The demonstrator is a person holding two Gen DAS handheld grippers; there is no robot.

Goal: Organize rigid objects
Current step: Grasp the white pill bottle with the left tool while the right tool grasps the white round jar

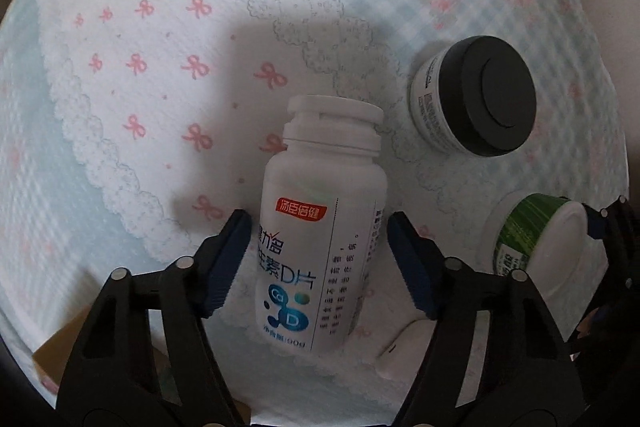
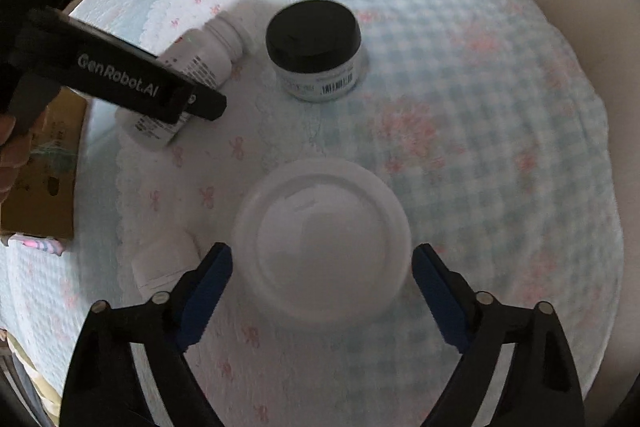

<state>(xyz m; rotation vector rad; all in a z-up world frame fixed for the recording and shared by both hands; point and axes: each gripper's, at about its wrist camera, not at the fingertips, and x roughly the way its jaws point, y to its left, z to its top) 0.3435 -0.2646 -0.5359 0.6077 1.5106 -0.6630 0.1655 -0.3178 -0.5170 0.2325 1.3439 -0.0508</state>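
Bottle point(image 1: 322, 227) lies between my left gripper's point(image 1: 316, 263) wide-open fingers, long axis pointing ahead; my right gripper point(image 2: 322, 281), also open and empty, straddles the white-lidded jar point(image 2: 322, 247) beside it.

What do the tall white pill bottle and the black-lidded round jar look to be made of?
The tall white pill bottle: probably plastic, opaque and smooth, with a soft sheen and a moulded ribbed cap. The black-lidded round jar: matte black lid, likely plastic; the pale labelled body could be plastic or frosted glass, which I cannot settle.
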